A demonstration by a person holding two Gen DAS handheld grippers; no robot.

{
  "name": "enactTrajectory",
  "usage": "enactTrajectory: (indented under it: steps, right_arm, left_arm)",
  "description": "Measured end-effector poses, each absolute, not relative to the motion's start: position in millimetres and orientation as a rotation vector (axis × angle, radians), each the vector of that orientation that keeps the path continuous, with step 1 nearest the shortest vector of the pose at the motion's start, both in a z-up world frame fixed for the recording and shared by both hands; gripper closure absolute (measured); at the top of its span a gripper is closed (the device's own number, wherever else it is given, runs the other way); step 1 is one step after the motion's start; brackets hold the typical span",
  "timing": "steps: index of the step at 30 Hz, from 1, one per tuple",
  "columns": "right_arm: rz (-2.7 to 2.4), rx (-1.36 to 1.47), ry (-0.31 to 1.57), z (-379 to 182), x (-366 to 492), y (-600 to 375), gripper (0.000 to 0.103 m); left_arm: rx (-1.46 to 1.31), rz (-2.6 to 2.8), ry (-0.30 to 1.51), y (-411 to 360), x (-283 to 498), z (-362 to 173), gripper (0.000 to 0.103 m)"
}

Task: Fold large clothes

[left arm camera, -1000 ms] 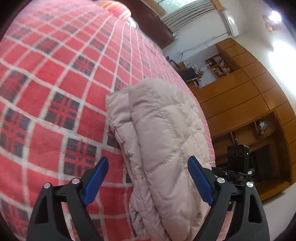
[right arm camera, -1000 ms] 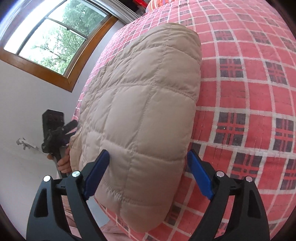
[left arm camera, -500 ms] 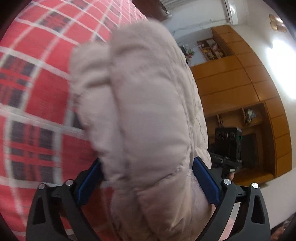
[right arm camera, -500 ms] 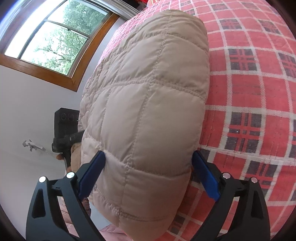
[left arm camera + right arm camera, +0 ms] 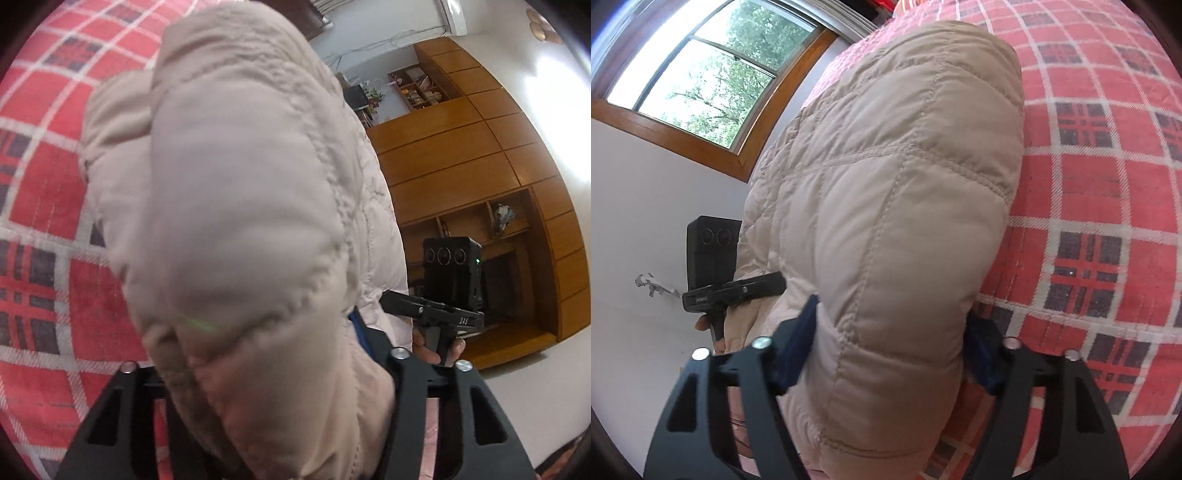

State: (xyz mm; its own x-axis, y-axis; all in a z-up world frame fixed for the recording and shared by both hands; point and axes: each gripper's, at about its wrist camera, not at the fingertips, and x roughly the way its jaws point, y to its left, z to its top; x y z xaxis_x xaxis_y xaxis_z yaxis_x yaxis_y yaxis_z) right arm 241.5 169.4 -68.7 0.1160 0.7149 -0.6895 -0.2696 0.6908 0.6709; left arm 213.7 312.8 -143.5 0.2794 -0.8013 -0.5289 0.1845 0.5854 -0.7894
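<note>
- One quilted beige jacket point(image 5: 886, 206), folded, lay on the plaid bedspread point(image 5: 1108, 184).
- One red plaid bedspread was under it.
- Two grippers: left gripper point(image 5: 258, 387) and right gripper point(image 5: 890, 354), each clamped on the jacket's near end.
- One window point(image 5: 701, 74), left of the jacket.
- One wooden wall cabinet point(image 5: 480, 166), right of the jacket.

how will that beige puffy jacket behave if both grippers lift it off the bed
The quilted jacket bulges between the right gripper and left gripper, so it is probably soft and compressible. Its puffy fill suggests it is light for its bulk. The folded layers would likely sag and may unfold where unsupported.
</note>
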Motion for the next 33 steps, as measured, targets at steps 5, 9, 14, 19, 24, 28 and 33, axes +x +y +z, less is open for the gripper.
enactTrajectory:
  steps: [5, 9, 14, 19, 24, 28, 33]
  right_arm:
    - [0.77, 0.43, 1.204, -48, 236, 158, 0.049]
    - [0.736, 0.4, 1.117, -16, 230, 131, 0.049]
    - [0.677, 0.383, 1.051, 17, 239, 88, 0.049]
    - [0.623, 0.393, 1.035, 25, 270, 43, 0.049]
    - [0.6, 0.412, 1.049, 3, 314, 7, 0.049]
    - [0.601, 0.44, 1.076, -22, 356, -11, 0.049]
    - [0.6, 0.483, 1.124, -63, 394, -18, 0.049]
  left_arm:
    - [-0.664, -0.71, 1.036, 293, 205, -117, 0.057]
    - [-0.649, -0.747, 0.995, 264, 210, -97, 0.057]
    - [-0.599, -0.797, 0.942, 217, 231, -67, 0.058]
    - [-0.56, -0.812, 0.917, 171, 268, -56, 0.058]
    - [-0.549, -0.778, 0.909, 152, 303, -69, 0.057]
    - [-0.561, -0.727, 0.932, 141, 336, -88, 0.057]
    - [-0.561, -0.676, 0.983, 129, 360, -116, 0.057]
